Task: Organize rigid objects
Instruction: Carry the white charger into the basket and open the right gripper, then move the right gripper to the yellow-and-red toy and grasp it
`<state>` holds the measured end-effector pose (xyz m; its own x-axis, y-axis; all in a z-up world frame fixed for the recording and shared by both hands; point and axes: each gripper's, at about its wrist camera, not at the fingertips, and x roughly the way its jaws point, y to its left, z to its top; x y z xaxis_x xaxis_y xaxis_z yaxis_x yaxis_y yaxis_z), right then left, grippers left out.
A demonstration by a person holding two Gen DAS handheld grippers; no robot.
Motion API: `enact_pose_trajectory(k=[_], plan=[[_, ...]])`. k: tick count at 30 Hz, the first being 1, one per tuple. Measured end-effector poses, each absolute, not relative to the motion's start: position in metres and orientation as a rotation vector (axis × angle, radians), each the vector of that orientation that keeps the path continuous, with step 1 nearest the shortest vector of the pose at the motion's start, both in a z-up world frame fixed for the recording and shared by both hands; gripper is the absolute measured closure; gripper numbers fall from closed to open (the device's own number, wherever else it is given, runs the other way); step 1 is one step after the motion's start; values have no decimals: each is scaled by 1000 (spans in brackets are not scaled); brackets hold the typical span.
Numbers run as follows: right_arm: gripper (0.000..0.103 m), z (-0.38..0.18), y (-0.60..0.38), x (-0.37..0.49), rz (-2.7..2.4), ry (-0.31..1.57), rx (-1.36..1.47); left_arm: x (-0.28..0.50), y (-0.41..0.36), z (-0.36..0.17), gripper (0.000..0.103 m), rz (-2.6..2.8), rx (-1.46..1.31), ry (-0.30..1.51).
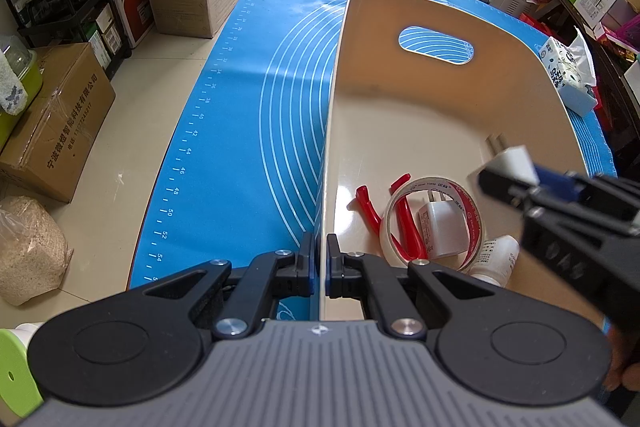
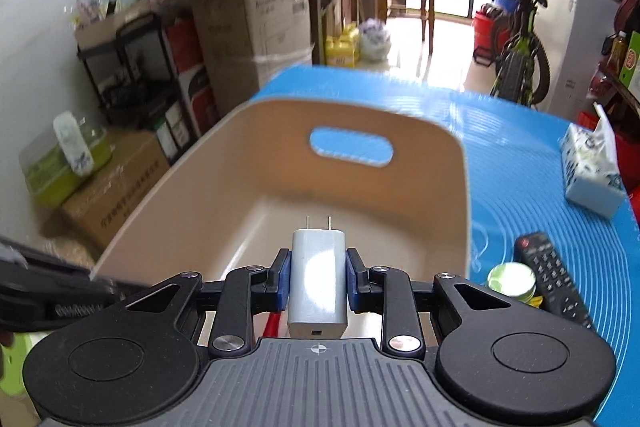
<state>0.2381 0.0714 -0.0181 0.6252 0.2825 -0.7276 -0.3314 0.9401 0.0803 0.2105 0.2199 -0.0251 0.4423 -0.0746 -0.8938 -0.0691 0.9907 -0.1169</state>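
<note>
With the left gripper [image 1: 320,263] clamped on the bin [image 1: 334,131] wall, the right gripper [image 2: 318,279] grips a white charger [image 2: 318,283] above the bin, seemingly ready for release inside.

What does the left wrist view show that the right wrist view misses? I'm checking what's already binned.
Left wrist only: tape roll, red tool, a second charger and small bottle lying in the bin. Right wrist only: remote and green-lidded jar on the mat. Both: beige bin, the right gripper clamping a white charger, tissue pack.

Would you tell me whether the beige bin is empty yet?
Not empty: the beige bin holds a tape roll, red-handled tool and charger.
</note>
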Motion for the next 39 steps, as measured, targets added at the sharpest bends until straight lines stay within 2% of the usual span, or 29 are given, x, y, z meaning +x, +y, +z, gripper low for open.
enact_pose_trajectory(k=[6,15,17,22,25,39], plan=[[67,-38,75,245,381,947,-70,210,220,-25,97,-3,-143,1114],[67,-38,79,247,394,970,-88,210,220,-25,97,-4,-144,1114],[61,-38,78,247,391,974,-80,210,220,-25,97,-4,-143,1114],[56,-32,74,246,392,945,-68,210,220,-25,97,-4,-144,1114],[46,-22,70,244,392,910,-52,210,220,-25,97,-3,-144,1114],[36,16,3,236,276,789,30,210,219,-25,97,-3,-143,1114]])
